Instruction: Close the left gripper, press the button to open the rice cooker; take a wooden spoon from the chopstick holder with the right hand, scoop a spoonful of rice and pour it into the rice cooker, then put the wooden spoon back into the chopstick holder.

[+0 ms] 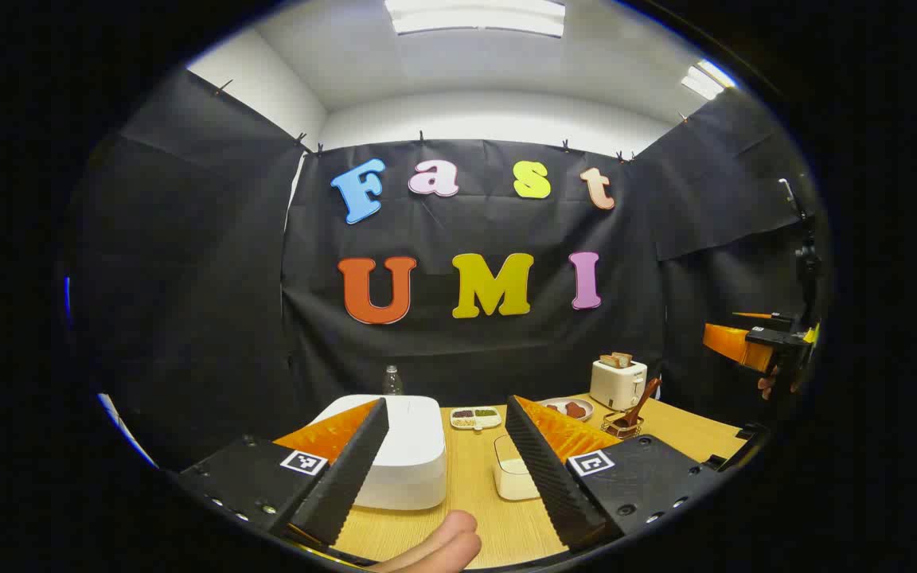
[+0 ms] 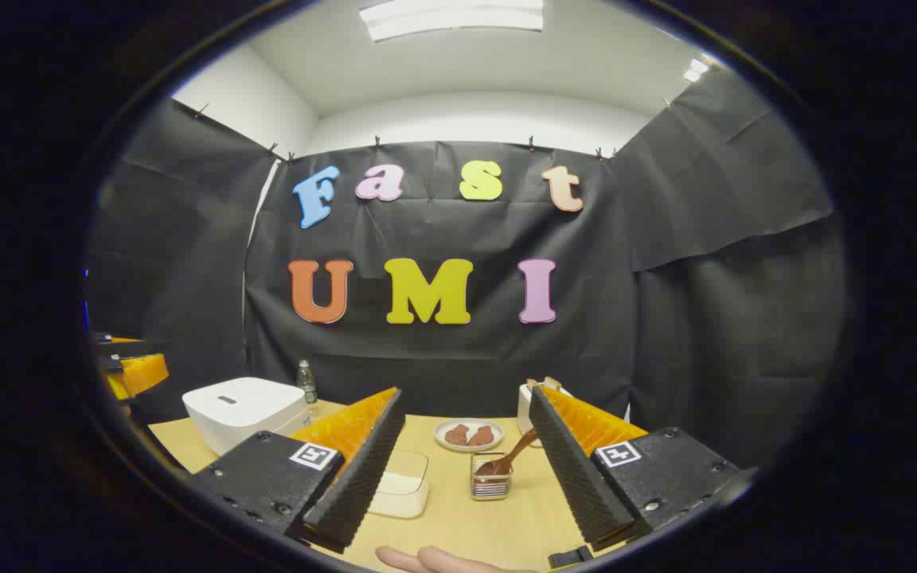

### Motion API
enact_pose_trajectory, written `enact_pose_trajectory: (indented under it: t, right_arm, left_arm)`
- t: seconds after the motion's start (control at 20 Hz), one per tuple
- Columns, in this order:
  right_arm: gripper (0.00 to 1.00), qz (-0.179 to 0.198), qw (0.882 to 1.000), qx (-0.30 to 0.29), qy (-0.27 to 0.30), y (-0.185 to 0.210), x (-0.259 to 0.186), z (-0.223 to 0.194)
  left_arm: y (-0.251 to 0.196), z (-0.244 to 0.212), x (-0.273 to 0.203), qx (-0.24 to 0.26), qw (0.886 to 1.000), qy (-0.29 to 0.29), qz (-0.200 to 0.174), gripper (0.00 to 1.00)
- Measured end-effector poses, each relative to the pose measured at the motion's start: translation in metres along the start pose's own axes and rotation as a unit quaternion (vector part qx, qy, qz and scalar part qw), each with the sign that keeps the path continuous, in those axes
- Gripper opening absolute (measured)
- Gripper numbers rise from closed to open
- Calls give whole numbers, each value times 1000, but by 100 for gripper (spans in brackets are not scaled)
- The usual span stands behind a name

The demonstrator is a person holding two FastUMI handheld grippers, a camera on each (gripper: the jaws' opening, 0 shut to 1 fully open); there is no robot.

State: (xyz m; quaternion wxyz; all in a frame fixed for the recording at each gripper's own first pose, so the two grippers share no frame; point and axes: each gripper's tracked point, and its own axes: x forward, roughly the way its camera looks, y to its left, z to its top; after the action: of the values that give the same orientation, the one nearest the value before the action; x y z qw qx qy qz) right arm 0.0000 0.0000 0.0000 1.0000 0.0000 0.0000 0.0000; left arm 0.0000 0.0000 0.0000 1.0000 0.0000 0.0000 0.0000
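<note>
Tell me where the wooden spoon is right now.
In the right gripper view, the wooden spoon stands tilted in the chopstick holder on the table, between the rice container and the toaster.

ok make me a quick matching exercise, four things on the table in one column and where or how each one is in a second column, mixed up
Things:
1. rice cooker
2. wooden spoon
3. toaster
4. plate

States:
A. holds bread slices sticking out on top
B. lid shut, far left of the table
C. leaning in the chopstick holder
D. holds reddish-brown pieces of food

Pairs: 1-B, 2-C, 3-A, 4-D
</note>
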Motion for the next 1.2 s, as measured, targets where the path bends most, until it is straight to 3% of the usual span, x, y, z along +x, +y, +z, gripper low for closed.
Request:
enact_pose_trajectory:
  t: [0.15, 0.2, 0.25, 0.45, 0.65, 0.7, 0.75, 1.0, 1.2]
  right_arm:
    - [100, 8, 1000, 3, -11, -1, -3, 4]
    - [100, 7, 1000, 5, -13, -3, -4, 4]
    - [100, 6, 1000, 6, -14, -5, -5, 3]
    - [100, 2, 1000, 14, -6, -5, -6, 0]
    - [100, 4, 1000, 26, -3, -5, -4, -4]
    - [100, 2, 1000, 29, -4, -7, -3, -4]
    - [100, 1, 999, 32, -3, -8, -3, -6]
    - [100, 9, 999, 50, 0, -7, -8, -17]
    - [100, 11, 999, 40, 0, -2, -11, -27]
  left_arm:
    - [-1, -5, 1, 1, 1000, 1, -4, 94]
    - [-4, -8, 1, -1, 1000, 3, -8, 84]
    - [-4, -10, 1, -1, 1000, 5, -10, 94]
    - [5, -19, 6, -10, 1000, 17, 0, 94]
    - [3, -19, 12, -21, 999, 18, -20, 94]
    - [6, -19, 15, -19, 999, 21, -18, 100]
    - [10, -21, 18, -17, 999, 26, -14, 94]
    - [32, -38, 41, -22, 997, 72, 10, 94]
    - [39, -49, 60, -37, 994, 99, 2, 94]
